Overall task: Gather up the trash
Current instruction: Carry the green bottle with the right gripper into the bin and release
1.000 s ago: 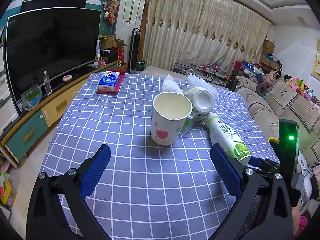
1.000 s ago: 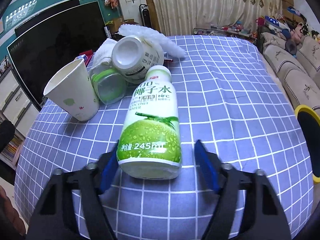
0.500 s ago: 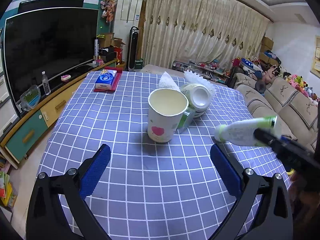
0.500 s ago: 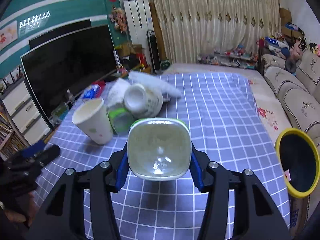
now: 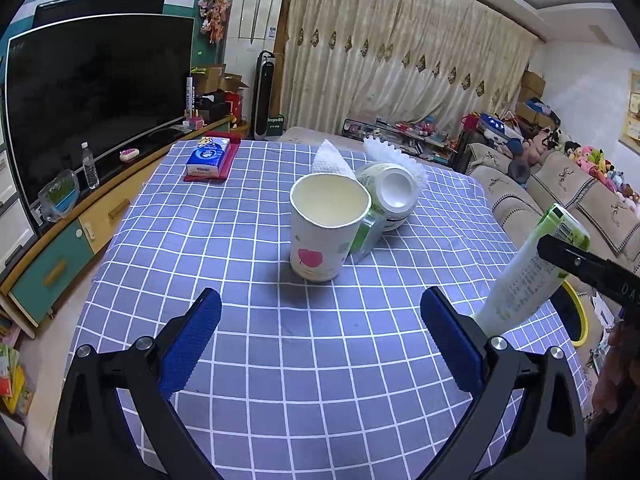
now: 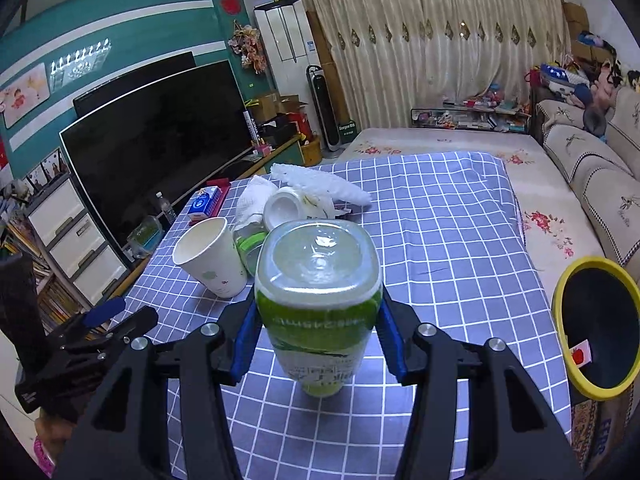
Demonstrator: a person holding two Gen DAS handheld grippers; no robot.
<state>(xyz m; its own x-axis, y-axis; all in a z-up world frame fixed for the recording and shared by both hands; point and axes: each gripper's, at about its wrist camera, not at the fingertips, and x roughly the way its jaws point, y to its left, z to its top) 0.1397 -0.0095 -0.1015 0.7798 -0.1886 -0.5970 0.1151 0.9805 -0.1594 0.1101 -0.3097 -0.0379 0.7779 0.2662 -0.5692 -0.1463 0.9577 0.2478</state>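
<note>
My right gripper (image 6: 318,334) is shut on a green-and-white coconut water bottle (image 6: 318,300) and holds it above the table, cap end down; the bottle also shows at the right of the left wrist view (image 5: 528,272). My left gripper (image 5: 320,340) is open and empty above the near part of the checked tablecloth (image 5: 280,360). Ahead of it stand a white paper cup (image 5: 326,226), a tipped white container (image 5: 390,194), a small green-lidded jar (image 5: 368,230) and crumpled tissues (image 5: 330,160). A yellow-rimmed bin (image 6: 596,324) stands right of the table.
A blue tissue pack on a red tray (image 5: 210,156) lies at the table's far left. A TV (image 5: 92,92) and low cabinet (image 5: 60,240) run along the left. A sofa (image 5: 560,200) is at the right.
My right gripper has lifted the bottle off the table and turned it cap-down, moving it toward the table's right side. My left gripper has stayed open and nearly still.
</note>
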